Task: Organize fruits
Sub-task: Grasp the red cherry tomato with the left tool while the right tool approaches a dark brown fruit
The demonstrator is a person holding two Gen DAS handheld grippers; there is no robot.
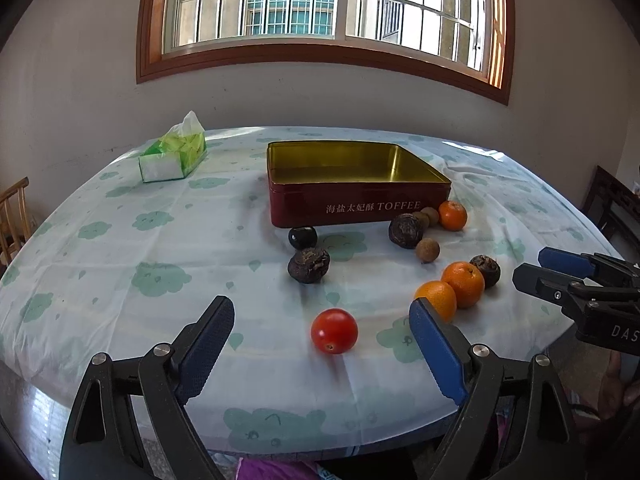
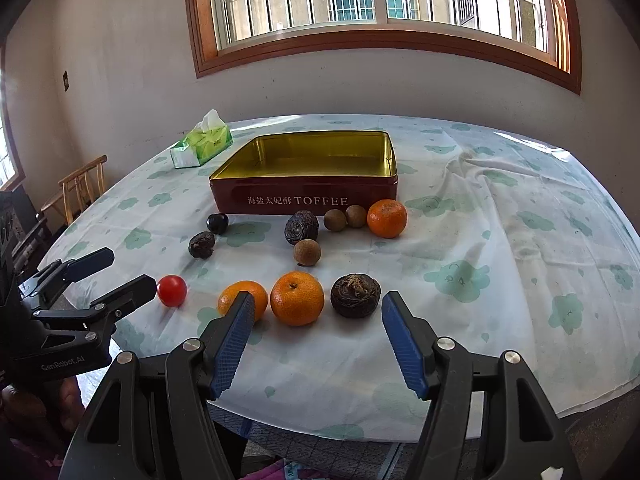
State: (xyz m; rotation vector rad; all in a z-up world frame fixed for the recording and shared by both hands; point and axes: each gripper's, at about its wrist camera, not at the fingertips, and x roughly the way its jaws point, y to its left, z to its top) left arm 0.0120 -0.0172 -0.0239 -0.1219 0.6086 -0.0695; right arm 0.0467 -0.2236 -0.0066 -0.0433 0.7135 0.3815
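Tablecloth [image 1: 120,240] below, left tool [image 1: 322,320] and right tool [image 2: 318,316] both gape wide, holding nothing.

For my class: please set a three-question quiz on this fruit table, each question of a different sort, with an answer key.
1. True or false: the toffee tin already holds fruit.
2. How many oranges lie on the tablecloth?
3. Which fruit lies nearest the left claw? A) cherry tomato B) black plum C) longan

Key: 1 false, the tin is empty; 2 three; 3 A. Both claws, including the right claw, are open.
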